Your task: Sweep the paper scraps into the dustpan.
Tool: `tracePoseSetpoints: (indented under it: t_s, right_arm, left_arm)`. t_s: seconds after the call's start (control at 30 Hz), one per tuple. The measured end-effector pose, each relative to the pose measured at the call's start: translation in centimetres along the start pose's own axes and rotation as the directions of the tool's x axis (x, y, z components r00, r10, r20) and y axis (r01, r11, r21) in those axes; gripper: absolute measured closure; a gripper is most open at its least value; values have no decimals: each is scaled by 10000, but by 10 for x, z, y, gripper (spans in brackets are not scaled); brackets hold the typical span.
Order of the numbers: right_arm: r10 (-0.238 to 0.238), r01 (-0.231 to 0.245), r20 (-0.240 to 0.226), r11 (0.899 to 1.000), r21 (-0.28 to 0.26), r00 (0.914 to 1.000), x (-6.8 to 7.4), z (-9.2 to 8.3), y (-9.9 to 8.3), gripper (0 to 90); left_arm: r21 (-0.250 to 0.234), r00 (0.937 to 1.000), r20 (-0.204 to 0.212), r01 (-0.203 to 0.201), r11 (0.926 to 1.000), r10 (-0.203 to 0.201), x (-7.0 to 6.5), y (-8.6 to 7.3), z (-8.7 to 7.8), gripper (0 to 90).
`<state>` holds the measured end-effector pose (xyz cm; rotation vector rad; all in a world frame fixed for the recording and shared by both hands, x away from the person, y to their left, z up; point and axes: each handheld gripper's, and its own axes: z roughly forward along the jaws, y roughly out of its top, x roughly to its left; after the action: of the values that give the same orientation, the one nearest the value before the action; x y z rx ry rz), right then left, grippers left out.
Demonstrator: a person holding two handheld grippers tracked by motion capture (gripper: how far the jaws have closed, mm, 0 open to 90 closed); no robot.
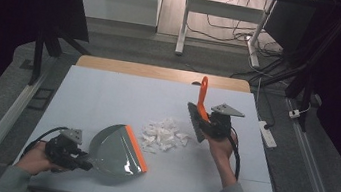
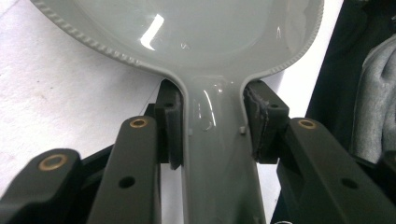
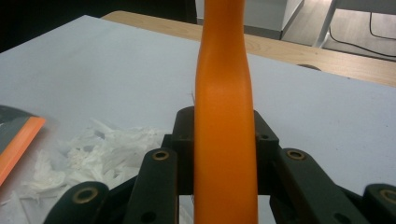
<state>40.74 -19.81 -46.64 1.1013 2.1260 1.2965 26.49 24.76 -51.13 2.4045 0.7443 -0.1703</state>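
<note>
A grey dustpan [image 1: 115, 150] with an orange lip lies on the white table at the front left, its lip facing a pile of white paper scraps [image 1: 163, 135]. My left gripper [image 1: 74, 157] is shut on the dustpan's handle [image 2: 217, 154], with a pad [image 2: 173, 126] pressed against each side. Right of the scraps, my right gripper [image 1: 212, 123] is shut on the orange handle [image 3: 224, 102] of a brush [image 1: 198, 115], whose dark bristles point down and left toward the pile. In the right gripper view the scraps [image 3: 93, 154] and the pan's orange lip [image 3: 18, 140] lie at the lower left.
The white table top [image 1: 108, 92] ends in a wooden strip [image 1: 161, 72] at the far side. A power strip [image 1: 267, 134] lies on the floor to the right. Desk legs and cables stand beyond the table.
</note>
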Motion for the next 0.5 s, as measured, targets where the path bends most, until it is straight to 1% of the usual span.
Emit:
tracePoseSetpoints:
  t_s: [0.1, 0.17, 0.23, 0.3, 0.43, 0.5]
  right_arm:
    - [92, -95, 138, 9998, 173, 9999, 0, 5, 1, 702]
    - [115, -120, 235, 9997, 208, 9997, 0, 9, 2, 702]
    - [92, -103, 384, 9996, 277, 9992, 0, 12, 3, 703]
    - [169, -183, 445, 9993, 323, 9989, -1, 15, 3, 702]
    - [317, -354, 599, 9975, 605, 9977, -3, 23, 5, 703]
    - [389, -435, 560, 9955, 837, 9977, -2, 29, 6, 703]
  left_arm:
    - [51, 10000, 73, -1, 10000, 1, 1, 2, 3, 618]
    - [158, 9999, 107, -29, 9999, 28, 1, 5, 6, 618]
    - [153, 9998, 188, -18, 9999, 15, 2, 7, 8, 618]
    - [183, 9998, 210, -11, 9998, 7, 2, 8, 8, 618]
    - [208, 9997, 237, -26, 9998, 21, 3, 9, 8, 618]
    - [200, 9997, 224, -48, 9998, 44, 3, 9, 9, 618]
